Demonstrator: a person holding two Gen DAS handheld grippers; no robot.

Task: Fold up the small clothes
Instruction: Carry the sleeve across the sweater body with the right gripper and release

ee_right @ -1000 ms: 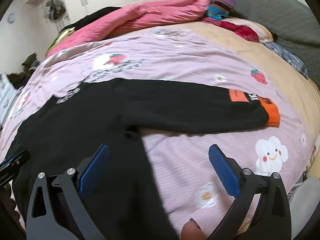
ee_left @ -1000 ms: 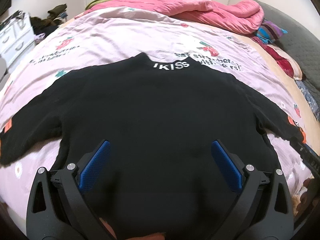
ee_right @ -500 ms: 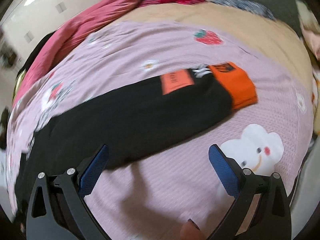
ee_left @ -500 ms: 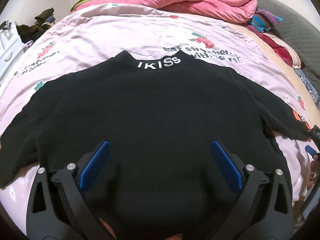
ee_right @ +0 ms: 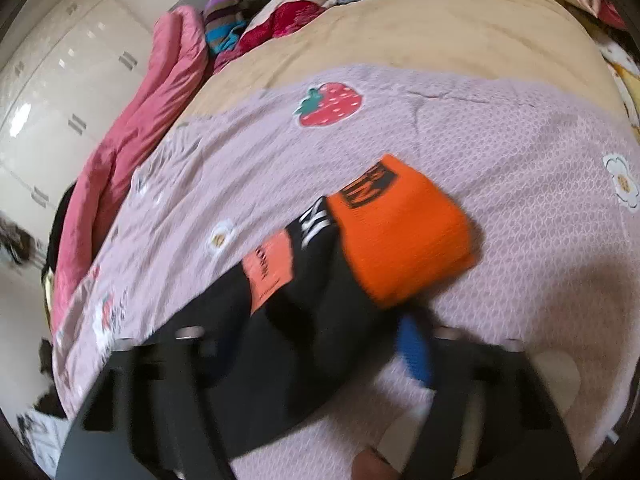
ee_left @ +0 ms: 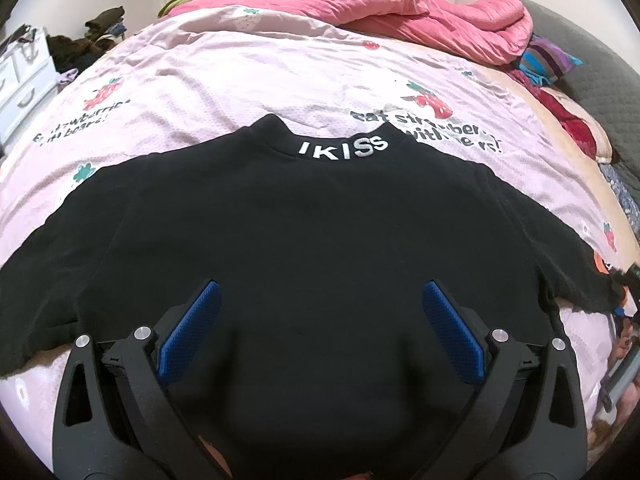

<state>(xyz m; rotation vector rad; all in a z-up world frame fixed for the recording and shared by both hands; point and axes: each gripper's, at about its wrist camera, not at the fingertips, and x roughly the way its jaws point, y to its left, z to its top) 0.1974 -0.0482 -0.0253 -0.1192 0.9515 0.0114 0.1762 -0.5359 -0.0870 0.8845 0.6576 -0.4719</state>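
Note:
A black sweater (ee_left: 304,220) with white "IKISS" lettering (ee_left: 344,150) on its collar lies flat, sleeves spread, on a pink strawberry-print blanket (ee_left: 240,72). My left gripper (ee_left: 320,308) hovers open over the sweater's lower body with nothing between its blue pads (ee_left: 192,328). In the blurred right wrist view, the right sleeve (ee_right: 320,280) ends in an orange cuff (ee_right: 404,232) beside an orange patch (ee_right: 268,268). My right gripper (ee_right: 312,344) is low over that sleeve just short of the cuff. Its jaws are closing with the sleeve between them; one blue pad (ee_right: 414,352) shows at the sleeve's edge, the other is hidden.
A rumpled pink quilt (ee_left: 400,12) lies across the bed's far end. Striped and red cloths (ee_left: 552,60) are piled by the grey headboard (ee_left: 600,60). White drawers (ee_left: 20,76) stand off the left side. A beige sheet (ee_right: 400,40) lies beyond the blanket.
My right gripper travelled along the sleeve to near the orange cuff, rolled, dropped lower, and its jaws narrowed around the sleeve. The left gripper drifted slightly over the sweater and stayed open.

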